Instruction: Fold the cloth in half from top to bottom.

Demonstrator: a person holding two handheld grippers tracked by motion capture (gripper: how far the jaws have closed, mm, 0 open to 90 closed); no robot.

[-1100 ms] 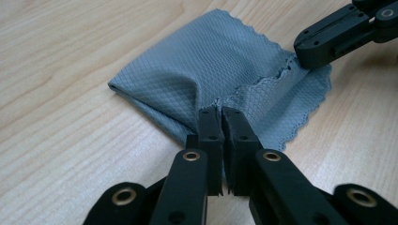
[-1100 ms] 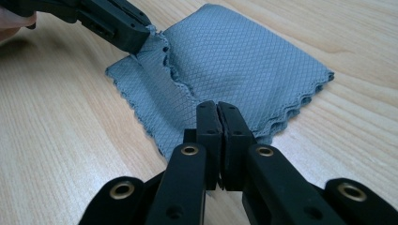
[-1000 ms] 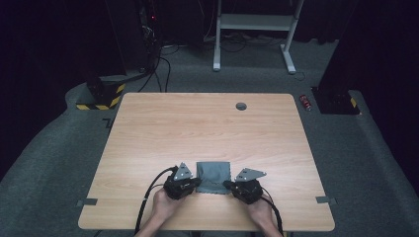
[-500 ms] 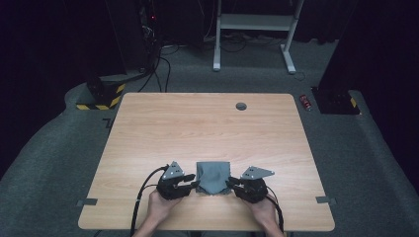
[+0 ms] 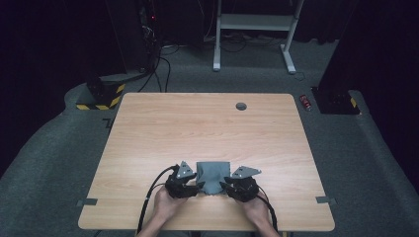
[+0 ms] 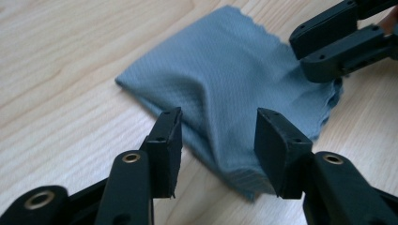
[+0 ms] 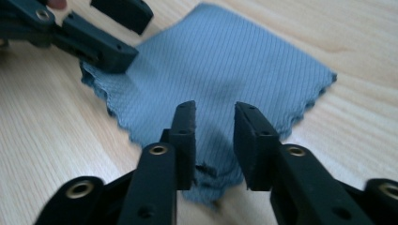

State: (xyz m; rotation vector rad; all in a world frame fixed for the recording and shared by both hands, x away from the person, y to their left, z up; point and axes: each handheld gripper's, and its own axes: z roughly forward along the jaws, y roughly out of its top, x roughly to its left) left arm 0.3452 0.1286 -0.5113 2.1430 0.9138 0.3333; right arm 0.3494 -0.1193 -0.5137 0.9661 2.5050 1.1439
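- grey-blue cloth (image 5: 213, 176) folded flat near the table (image 5: 207, 128) front edge, lying between both grippers
- left gripper (image 6: 218, 140): jaws have just been opening, now part open; near cloth corner sits in the gap, pads not pressing it; nothing held
- right gripper (image 7: 213, 140): jaws have just been opening too, narrow gap; frayed corner lies under the tips, no grip
- likely both just let go after a fold; 2 corners left stacked, cloth resting free
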